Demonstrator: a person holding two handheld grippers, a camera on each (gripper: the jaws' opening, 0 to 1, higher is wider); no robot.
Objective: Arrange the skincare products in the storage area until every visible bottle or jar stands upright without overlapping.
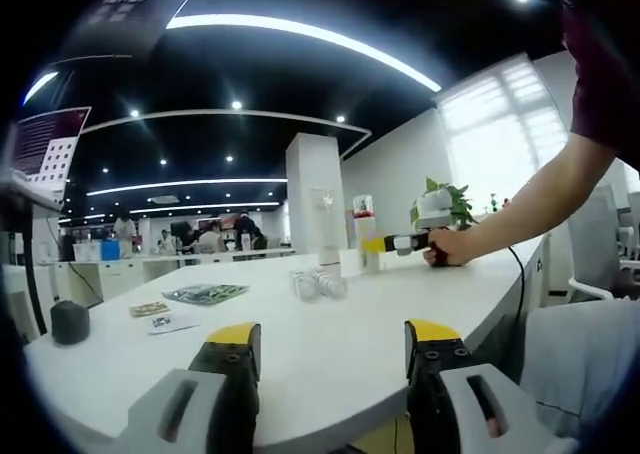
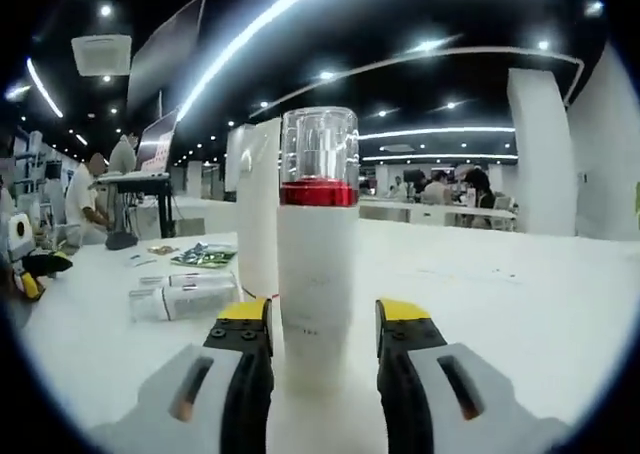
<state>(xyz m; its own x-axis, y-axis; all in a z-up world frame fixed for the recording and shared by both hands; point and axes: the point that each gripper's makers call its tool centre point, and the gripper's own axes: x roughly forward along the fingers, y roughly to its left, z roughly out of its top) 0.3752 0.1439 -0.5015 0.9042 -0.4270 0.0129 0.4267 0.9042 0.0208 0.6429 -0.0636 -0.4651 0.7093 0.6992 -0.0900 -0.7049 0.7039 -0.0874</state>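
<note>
Straddling a tall white bottle with a red band and clear cap (image 2: pixel 317 254), my right tool (image 2: pixel 322 336) sits low in the centre of the right gripper view, yellow-tipped jaws on either side of the body. The bottle stands upright on the white tabletop (image 2: pixel 520 304). I cannot tell whether the pads press its sides or stand just off them. My judgement: this bottle is being set down or steadied, so I would keep the jaws level, let it rest flat on its base, and draw straight back so neither tip drags it over.

Just behind it, left of centre, stands a taller white rectangular container (image 2: pixel 259 209), very near the bottle; backing out at an angle could knock one into the other. Lower left, a white tube (image 2: pixel 185 299) lies on its side and, by the task, needs standing up. Beyond it are printed leaflets (image 2: pixel 203 256).

My left tool (image 1: pixel 328 349) hangs at the bottom of the left gripper view, jaws spread wide and holding nothing, well short of the products. Mid-frame there, clear bottles lying down (image 1: pixel 318 284) wait on the tabletop, and the right tool works at centre right beside a green potted plant (image 1: pixel 447 200). A dark grey cylinder (image 1: pixel 70 321) sits at far left, well clear.
</note>
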